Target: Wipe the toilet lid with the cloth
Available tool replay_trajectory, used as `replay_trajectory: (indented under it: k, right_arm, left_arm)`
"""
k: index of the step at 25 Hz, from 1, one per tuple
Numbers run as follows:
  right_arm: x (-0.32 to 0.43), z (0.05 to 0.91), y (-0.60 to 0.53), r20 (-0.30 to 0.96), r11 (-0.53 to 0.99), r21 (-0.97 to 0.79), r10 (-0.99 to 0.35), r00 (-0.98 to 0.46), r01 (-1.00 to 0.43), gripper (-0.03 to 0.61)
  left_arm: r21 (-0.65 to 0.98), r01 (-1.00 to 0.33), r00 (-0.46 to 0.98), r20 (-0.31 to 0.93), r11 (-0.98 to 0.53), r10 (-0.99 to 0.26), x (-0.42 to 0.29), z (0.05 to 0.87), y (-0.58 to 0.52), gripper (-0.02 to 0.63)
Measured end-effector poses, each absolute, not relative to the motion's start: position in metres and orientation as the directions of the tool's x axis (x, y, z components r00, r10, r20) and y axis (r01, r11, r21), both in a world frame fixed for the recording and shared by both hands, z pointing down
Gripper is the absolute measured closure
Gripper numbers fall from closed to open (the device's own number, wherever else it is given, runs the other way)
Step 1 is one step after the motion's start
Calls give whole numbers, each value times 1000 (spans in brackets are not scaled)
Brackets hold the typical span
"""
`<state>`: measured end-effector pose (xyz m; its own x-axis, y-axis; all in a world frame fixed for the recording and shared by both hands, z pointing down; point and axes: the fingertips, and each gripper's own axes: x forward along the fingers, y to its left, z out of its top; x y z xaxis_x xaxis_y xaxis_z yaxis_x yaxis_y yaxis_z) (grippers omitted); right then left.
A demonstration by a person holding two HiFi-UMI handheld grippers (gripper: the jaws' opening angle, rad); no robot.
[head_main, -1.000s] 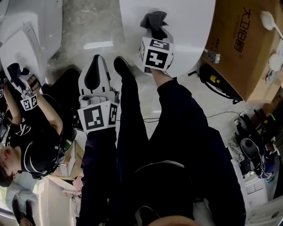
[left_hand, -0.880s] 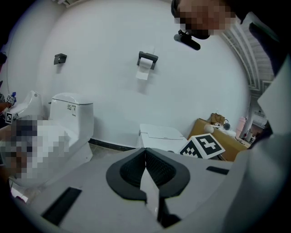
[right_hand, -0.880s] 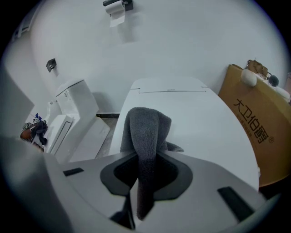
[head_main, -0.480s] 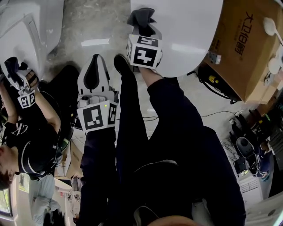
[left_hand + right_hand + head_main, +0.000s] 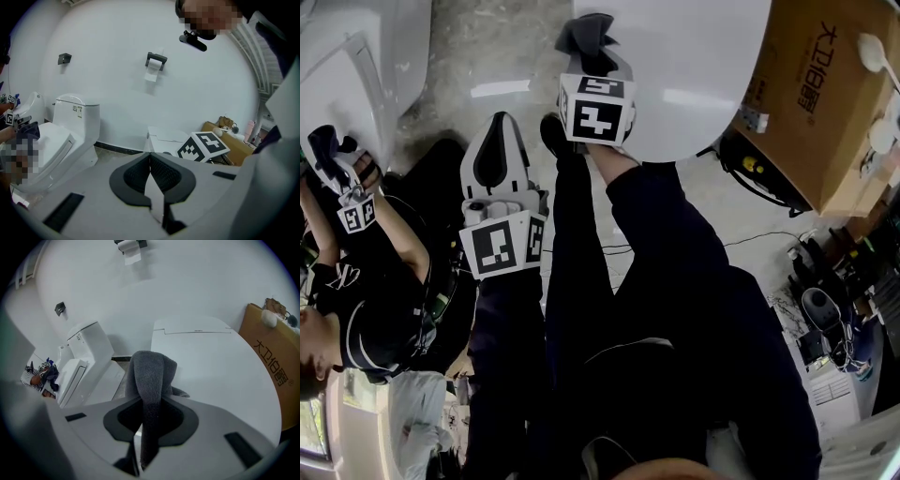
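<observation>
Two tongs in play, and only one is carrying anything. The right tongs (image 5: 149,420) are clenched on the grey cloth (image 5: 150,373); it's pinched between the dark pads, with a fat fold sticking up past the tips and a strip hanging down through the gap. From the head view that bundle sits over the left edge of the white toilet lid (image 5: 694,66), which is closed, though I can't tell if the cloth is actually pressed onto it or just above it. The left tongs (image 5: 150,173) are closed up tight with nothing between them, held lower and to the left of the toilet over the grey floor (image 5: 487,47), just beside the person's dark trouser leg (image 5: 581,281). Going outward, a brown cardboard box (image 5: 820,94) with printed lettering stands right next to the toilet on its right side. Off to the left there's a second toilet (image 5: 89,357) against the same white wall, and another person (image 5: 366,300) in dark clothes is at it with marker-cube tongs and a dark cloth (image 5: 328,150). Up on the wall, a toilet-roll holder (image 5: 156,60) has a bit of paper hanging down.
</observation>
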<state>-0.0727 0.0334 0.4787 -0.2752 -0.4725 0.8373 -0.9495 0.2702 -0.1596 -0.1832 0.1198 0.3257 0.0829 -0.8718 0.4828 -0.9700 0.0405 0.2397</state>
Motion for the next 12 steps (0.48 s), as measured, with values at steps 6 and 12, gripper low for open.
replay_trajectory:
  k: [6, 12]
  right_arm:
    - [-57, 454, 23, 796, 216, -229, -519, -310, -949, 509]
    - [-1, 429, 16, 760, 170, -236, -582, -290, -957, 509]
  left_arm:
    - [226, -974, 98, 482, 16, -871, -169, 325, 111, 598]
    - [220, -976, 105, 477, 3, -873, -140, 324, 102, 598]
